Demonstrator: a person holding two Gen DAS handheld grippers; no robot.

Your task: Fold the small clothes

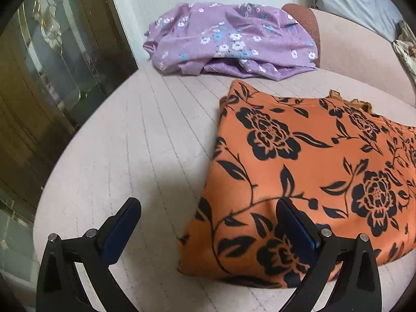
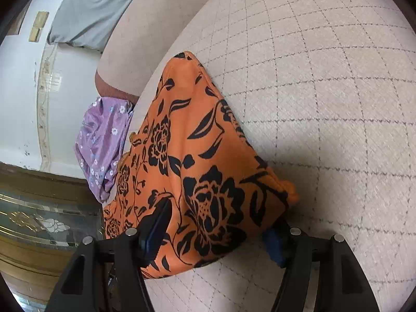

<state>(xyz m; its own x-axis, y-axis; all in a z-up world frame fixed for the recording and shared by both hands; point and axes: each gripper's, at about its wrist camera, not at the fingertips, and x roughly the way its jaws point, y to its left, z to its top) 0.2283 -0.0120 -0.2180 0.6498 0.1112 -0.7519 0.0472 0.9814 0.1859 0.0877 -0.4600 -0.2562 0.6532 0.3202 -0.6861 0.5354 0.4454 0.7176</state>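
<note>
An orange garment with black flowers [image 1: 299,156] lies folded on the pale quilted bed cover [image 1: 130,143]. My left gripper [image 1: 208,204] is open at the garment's near left corner. Its right finger [image 1: 293,218] rests over the cloth and its left finger [image 1: 124,221] stands over bare cover. In the right wrist view the orange garment [image 2: 197,143] bulges up between the jaws of my right gripper [image 2: 221,218]. The jaws stand wide and do not press on it. The left finger [image 2: 158,223] lies against the cloth, and the garment's corner partly hides the right finger [image 2: 275,244].
A purple flowered garment [image 1: 228,39] lies crumpled at the back by the wall. A pink bolster with a brown end [image 1: 351,46] and a grey pillow [image 1: 358,2] sit behind. A dark cabinet with glass doors [image 1: 52,65] stands along the left.
</note>
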